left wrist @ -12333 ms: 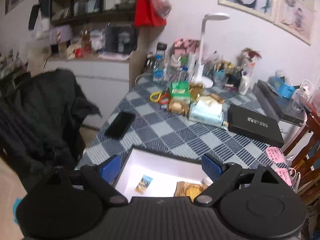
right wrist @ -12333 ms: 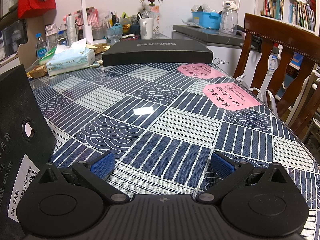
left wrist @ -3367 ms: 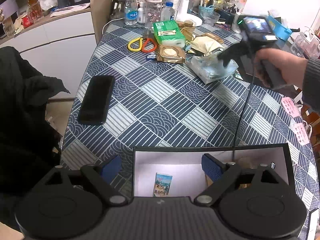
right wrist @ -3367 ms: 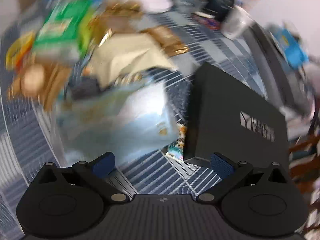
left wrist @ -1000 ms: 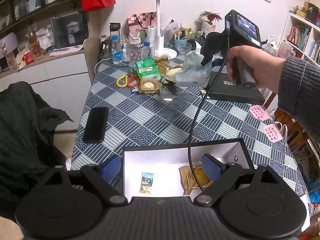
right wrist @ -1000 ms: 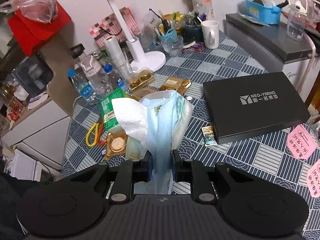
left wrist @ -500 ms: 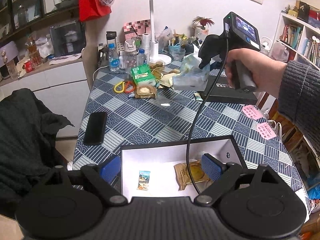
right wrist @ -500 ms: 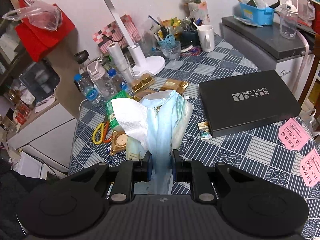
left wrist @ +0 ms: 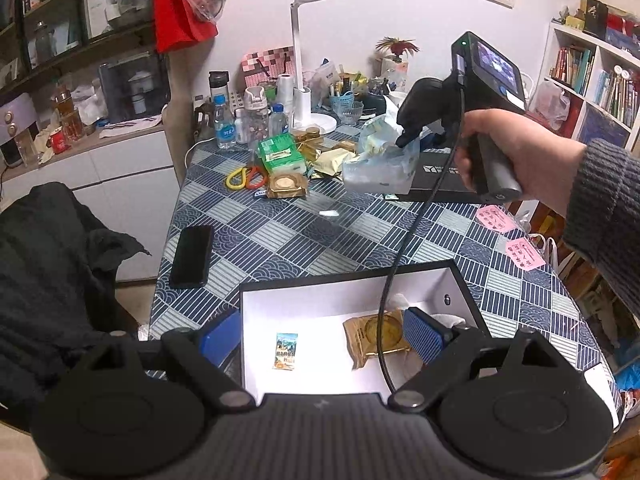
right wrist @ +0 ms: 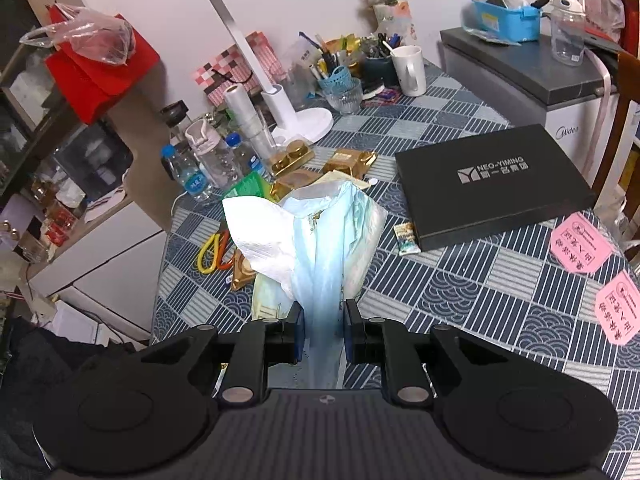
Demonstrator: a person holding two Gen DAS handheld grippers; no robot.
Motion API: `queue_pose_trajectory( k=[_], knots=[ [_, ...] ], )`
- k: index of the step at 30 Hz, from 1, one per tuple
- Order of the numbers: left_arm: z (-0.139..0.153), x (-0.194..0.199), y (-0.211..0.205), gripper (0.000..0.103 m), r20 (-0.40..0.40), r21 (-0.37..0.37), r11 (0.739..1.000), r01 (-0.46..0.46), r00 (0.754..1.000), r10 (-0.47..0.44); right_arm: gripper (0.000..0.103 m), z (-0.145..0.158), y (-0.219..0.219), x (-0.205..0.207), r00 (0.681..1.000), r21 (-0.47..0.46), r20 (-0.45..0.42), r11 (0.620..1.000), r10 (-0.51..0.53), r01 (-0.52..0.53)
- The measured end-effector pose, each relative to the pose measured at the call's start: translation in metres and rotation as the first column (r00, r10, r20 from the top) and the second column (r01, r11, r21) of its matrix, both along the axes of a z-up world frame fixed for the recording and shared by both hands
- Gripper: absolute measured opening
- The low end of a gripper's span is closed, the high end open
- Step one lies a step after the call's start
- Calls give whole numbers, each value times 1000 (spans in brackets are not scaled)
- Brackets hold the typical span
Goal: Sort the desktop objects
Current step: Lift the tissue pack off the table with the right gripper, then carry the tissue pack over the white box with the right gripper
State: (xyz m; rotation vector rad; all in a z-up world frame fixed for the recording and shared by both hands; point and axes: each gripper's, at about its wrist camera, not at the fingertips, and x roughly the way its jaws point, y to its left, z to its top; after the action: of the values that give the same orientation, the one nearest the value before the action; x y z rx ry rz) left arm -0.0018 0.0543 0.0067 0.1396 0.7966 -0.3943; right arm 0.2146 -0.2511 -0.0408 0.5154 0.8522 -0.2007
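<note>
My right gripper (right wrist: 322, 334) is shut on a pale blue tissue pack (right wrist: 332, 240), a white tissue sticking out of its top, and holds it lifted above the table. In the left wrist view a hand carries that gripper (left wrist: 404, 142) and the tissue pack (left wrist: 380, 168) over the far side of the table. My left gripper (left wrist: 322, 336) is open above a white-lined box (left wrist: 320, 304). A small snack packet (left wrist: 285, 351) and a gold pouch (left wrist: 374, 338) lie inside the box. A cable (left wrist: 394, 272) hangs from the right gripper across the box.
A black phone (left wrist: 191, 255) lies near the table's left edge. Scissors (left wrist: 245, 178), a green pack (left wrist: 276, 153), gold packets (right wrist: 348, 160), bottles (right wrist: 208, 168) and a lamp (right wrist: 280, 92) crowd the far end. A black flat box (right wrist: 492, 184) and a small packet (right wrist: 406, 239) lie right. Pink slips (right wrist: 580, 246) sit near the edge.
The right gripper with the tissue pack has drifted back across the table and a little higher, away from the clutter. The left gripper has pulled back, so more of the box shows.
</note>
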Motion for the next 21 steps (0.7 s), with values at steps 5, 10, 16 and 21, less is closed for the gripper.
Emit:
queue_pose_trajectory(
  k=[5,10,16,21],
  knots=[
    [-2,-5,4,103,-16,-3,1000,-11,1000,11,19,-4,3,-17,1000,21,4,1000,8,-8],
    [-3,-11,2,103,-19,-2,1000,-2,1000,2,19,-10,5,-33,1000,56,3,998,14,-14],
    [-5,-20,1,103,-25,3,1000,0,1000,0,19,-19,10,-55,999,90,1,995,40,-40],
    [-6,-26,4,103,-36,5,1000,-8,999,9,19,-28,17,-73,998,122,-2,990,69,-68]
  ],
)
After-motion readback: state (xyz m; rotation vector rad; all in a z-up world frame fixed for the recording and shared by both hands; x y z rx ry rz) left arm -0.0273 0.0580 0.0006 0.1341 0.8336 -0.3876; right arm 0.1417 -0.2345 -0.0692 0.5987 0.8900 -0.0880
